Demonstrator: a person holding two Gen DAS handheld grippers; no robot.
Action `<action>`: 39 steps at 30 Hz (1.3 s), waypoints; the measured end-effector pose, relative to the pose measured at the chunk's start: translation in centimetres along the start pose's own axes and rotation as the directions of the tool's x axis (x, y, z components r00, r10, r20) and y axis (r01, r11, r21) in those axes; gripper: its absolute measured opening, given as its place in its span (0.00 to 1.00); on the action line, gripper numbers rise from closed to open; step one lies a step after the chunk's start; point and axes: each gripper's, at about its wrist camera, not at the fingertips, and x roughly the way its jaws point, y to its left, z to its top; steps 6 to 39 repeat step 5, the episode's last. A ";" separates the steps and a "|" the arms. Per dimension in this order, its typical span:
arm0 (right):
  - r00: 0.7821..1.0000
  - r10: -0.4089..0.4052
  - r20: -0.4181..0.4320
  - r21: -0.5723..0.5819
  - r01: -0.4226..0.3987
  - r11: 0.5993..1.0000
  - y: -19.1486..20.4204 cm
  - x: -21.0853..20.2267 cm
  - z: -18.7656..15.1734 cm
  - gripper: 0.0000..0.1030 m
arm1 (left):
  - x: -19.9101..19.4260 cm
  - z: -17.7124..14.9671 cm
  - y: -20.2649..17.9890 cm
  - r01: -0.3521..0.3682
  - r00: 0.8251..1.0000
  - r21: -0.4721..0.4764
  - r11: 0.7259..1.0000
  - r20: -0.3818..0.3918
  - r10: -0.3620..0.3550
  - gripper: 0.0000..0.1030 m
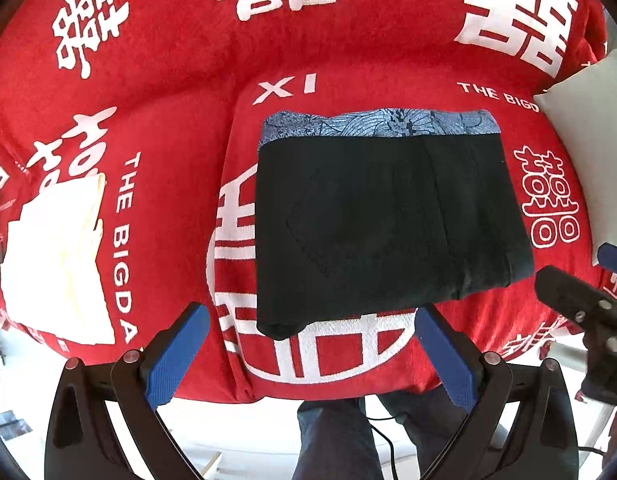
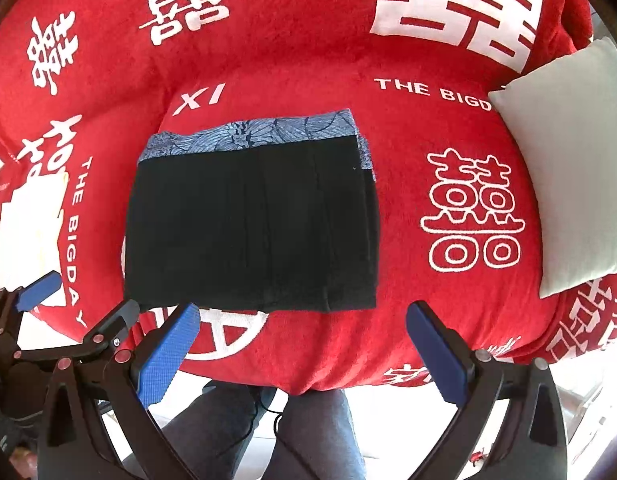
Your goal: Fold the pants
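The black pants lie folded into a flat rectangle on the red cover, with a blue patterned lining strip showing along the far edge. They also show in the right wrist view. My left gripper is open and empty, just in front of the near edge of the pants. My right gripper is open and empty, also just in front of that near edge. The left gripper shows at the left of the right wrist view, and the right gripper shows at the right edge of the left wrist view.
The red cover with white characters spans a cushioned seat. A folded cream cloth lies at the left. A pale cushion rests at the right. The person's legs stand below the near edge.
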 end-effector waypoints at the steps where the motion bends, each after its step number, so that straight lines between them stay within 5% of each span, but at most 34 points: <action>1: 1.000 0.004 0.000 -0.002 -0.004 1.000 -0.3 0.0 0.0 1.00 | -0.2 -0.2 -0.2 -0.005 1.000 0.000 1.000 0.014 0.005 1.00; 39: 1.000 0.011 0.003 -0.025 -0.010 1.000 -0.9 -0.1 0.3 1.00 | -0.4 -0.4 -0.7 -0.012 1.000 -0.013 1.000 0.008 0.012 1.00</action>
